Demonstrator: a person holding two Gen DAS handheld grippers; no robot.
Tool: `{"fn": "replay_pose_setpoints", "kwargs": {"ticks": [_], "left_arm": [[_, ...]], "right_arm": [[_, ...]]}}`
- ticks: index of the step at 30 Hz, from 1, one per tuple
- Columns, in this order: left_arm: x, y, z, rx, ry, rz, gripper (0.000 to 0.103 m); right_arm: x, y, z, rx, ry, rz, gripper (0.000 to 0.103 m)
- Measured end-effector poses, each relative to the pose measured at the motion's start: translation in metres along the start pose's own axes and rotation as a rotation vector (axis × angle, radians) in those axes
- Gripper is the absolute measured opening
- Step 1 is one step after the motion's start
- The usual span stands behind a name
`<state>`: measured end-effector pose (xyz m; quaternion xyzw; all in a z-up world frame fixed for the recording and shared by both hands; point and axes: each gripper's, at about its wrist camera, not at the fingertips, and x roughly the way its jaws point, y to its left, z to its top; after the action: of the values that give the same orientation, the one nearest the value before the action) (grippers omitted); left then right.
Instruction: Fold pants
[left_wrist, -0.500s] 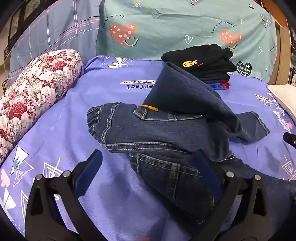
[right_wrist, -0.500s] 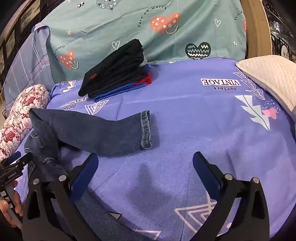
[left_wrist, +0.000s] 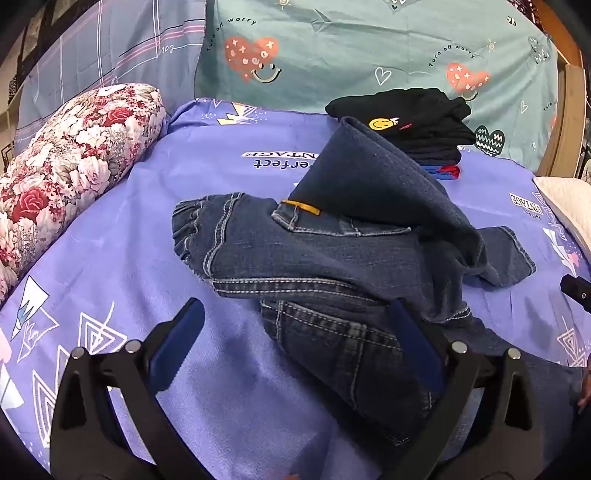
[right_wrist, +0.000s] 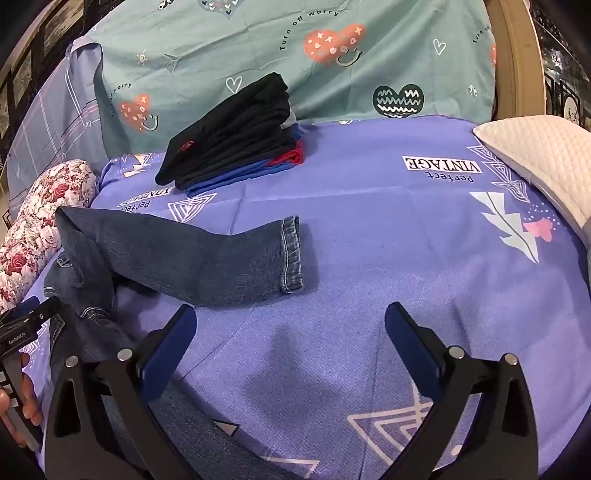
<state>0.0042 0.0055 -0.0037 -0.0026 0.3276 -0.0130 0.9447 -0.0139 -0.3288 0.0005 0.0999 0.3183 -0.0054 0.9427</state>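
Dark blue jeans (left_wrist: 332, 266) lie crumpled on the purple bed sheet (left_wrist: 147, 229). The waistband is at the left, one leg is bunched upward in the middle, and a cuff lies to the right. My left gripper (left_wrist: 295, 328) is open just above the near part of the jeans, its right finger over the denim. In the right wrist view one jeans leg (right_wrist: 207, 258) lies flat with its cuff (right_wrist: 291, 254) pointing right. My right gripper (right_wrist: 290, 328) is open and empty over bare sheet, just in front of that leg.
A stack of folded dark clothes (left_wrist: 417, 125) sits at the back of the bed, also in the right wrist view (right_wrist: 236, 136). A floral bolster (left_wrist: 62, 173) lies along the left. A white quilted pillow (right_wrist: 546, 158) is at the right. Teal pillows (left_wrist: 369, 55) stand behind.
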Motion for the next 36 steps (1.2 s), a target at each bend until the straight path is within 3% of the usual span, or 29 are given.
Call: {"fn": "replay_pose_setpoints", "kwargs": {"ticks": [36], "left_arm": [[0.0018, 0.0058, 0.0007, -0.031, 0.019, -0.027, 0.101]], "right_arm": [[0.0044, -0.0012, -0.0017, 0.01, 0.015, 0.004, 0.102]]}}
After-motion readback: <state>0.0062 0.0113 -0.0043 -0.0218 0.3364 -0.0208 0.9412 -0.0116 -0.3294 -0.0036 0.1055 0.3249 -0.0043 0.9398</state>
